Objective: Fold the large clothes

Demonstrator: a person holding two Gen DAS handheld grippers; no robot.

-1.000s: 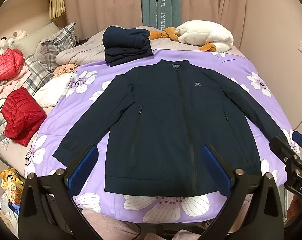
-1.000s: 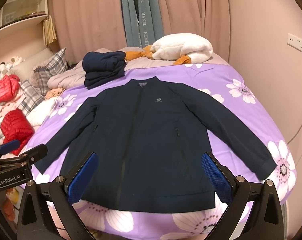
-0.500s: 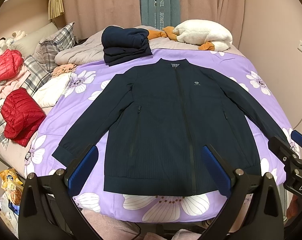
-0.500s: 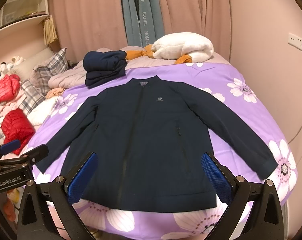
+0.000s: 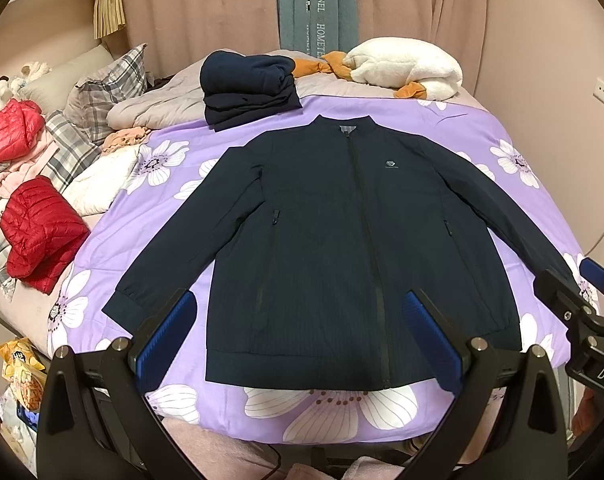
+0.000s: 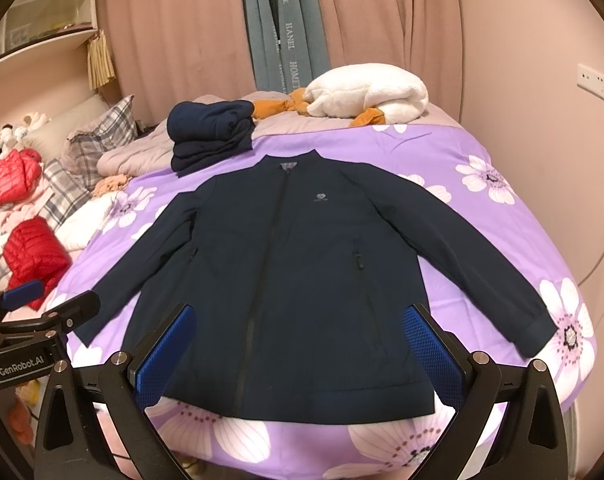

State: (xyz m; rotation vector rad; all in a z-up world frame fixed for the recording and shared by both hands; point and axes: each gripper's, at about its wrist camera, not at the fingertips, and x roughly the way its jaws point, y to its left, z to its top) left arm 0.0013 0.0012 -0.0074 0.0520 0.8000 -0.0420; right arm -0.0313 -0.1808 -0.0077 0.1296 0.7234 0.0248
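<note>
I hold both grippers above the near edge of the bed. My left gripper [image 5: 298, 336] has its blue-padded fingers [image 5: 164, 338] spread wide apart with nothing between them, and my right gripper [image 6: 298, 352] is spread just as wide, also gripping nothing. Neither touches cloth.

The navy jacket [image 5: 342, 248] lies flat and face up on the purple flowered bedspread [image 5: 114, 240], zipped shut, collar toward the far side and hem along the near edge. Both sleeves angle out and toward me: the left cuff [image 5: 122, 310] sits just left of my left gripper's left finger, and in the right wrist view the right cuff [image 6: 542, 328] rests near the bedspread's right edge.

Beyond the collar, to the far left, sits a stack of folded navy clothes [image 5: 248, 90]. A white fluffy blanket [image 5: 406, 66] lies at the far right end of the bed. On the left side I see a red puffer jacket [image 5: 38, 226] and a plaid pillow [image 5: 110, 92].
</note>
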